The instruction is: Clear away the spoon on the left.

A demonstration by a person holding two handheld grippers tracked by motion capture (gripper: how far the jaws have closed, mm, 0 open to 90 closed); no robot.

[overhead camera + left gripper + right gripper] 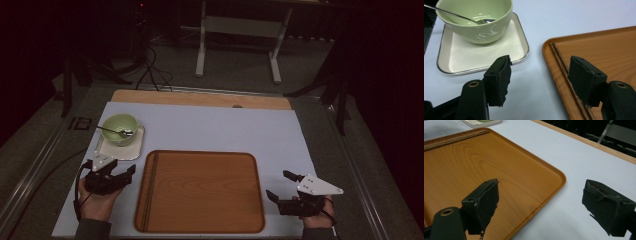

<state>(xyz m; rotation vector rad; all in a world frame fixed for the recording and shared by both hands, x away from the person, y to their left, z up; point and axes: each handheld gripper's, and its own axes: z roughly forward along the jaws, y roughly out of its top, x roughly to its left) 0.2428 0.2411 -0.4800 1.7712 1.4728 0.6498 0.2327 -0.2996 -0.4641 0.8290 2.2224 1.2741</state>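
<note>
A pale green bowl (119,127) with a metal spoon (115,132) in it stands on a white square plate (131,150) at the left of the table. To its right lies a large wooden tray (200,192), with a pair of thin brown chopsticks (149,190) along its left rim. My left gripper (123,166) rests open just below the plate and left of the tray. In the left gripper view the bowl (477,25), spoon (461,17), plate (484,53) and chopsticks (560,60) lie ahead of the left gripper (540,62). My right gripper (278,184) stands open right of the tray, over the tray (499,165) corner.
A pale mat (225,130) covers the table, with a wooden strip (200,98) along its far edge. Behind the table are a white desk frame (240,30) and cables (152,70) on the floor. A corner of the plate (481,122) shows at the top of the right gripper view.
</note>
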